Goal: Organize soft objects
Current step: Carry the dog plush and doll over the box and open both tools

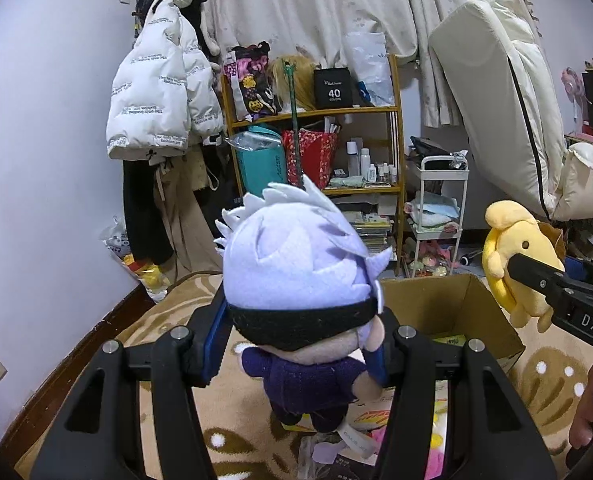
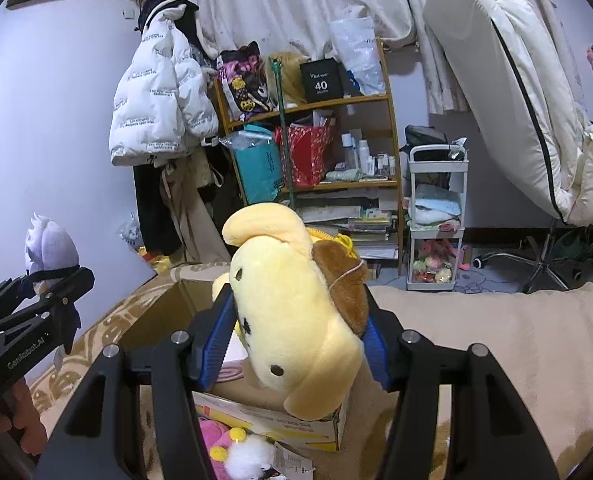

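My left gripper (image 1: 298, 334) is shut on a plush doll (image 1: 300, 280) with spiky pale-lilac hair, a black blindfold and a dark purple outfit, held in the air. It also shows in the right wrist view (image 2: 50, 250), far left. My right gripper (image 2: 298, 320) is shut on a yellow plush dog (image 2: 292, 316) with a brown cap, held above an open cardboard box (image 2: 156, 312). The dog also shows in the left wrist view (image 1: 516, 256), at right, above the box (image 1: 424, 300).
The box stands on a beige patterned blanket (image 2: 496, 340). A pink plush (image 2: 212, 440) and a white fluffy toy (image 2: 248, 458) lie beside the box, near me. Behind stand a wooden shelf (image 1: 316, 112), a white cart (image 1: 440, 216) and a tilted mattress (image 1: 492, 92).
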A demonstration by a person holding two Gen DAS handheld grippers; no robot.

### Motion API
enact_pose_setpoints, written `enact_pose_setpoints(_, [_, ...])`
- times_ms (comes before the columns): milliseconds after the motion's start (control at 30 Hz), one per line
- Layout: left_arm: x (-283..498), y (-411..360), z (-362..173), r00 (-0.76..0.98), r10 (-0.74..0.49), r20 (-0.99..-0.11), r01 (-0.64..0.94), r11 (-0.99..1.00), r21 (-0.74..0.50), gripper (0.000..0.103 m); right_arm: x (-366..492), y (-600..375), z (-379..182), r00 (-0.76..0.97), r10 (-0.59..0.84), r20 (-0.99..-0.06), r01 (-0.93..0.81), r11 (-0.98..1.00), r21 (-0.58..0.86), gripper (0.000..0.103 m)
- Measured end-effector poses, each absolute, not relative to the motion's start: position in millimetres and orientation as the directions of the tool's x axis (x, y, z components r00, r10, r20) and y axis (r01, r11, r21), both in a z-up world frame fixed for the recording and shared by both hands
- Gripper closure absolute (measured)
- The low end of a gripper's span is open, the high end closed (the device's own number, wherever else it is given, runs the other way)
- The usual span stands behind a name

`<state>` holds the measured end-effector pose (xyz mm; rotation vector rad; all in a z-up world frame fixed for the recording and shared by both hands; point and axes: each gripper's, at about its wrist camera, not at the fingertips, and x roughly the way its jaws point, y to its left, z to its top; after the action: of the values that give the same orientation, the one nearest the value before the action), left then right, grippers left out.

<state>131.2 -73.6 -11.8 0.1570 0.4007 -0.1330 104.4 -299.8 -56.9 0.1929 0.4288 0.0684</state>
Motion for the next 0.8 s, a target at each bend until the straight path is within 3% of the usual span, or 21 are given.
enact_pose_setpoints(400, [146.4, -93.4, -43.4, 0.876, -0.144, -0.459, 0.241, 0.957, 0.16, 0.048, 122.8, -290.3, -80.9, 0.881, 0.118, -0.459, -0.037, 0.982, 0.183, 0.041])
enact_pose_setpoints(800, [166.8, -91.1, -62.6, 0.82, -0.179, -0.543, 0.256, 0.964, 0.068, 0.046, 132.9, -284.8, -98.9, 0.865, 0.141, -0.481, -0.059, 0.982, 0.181, 0.04])
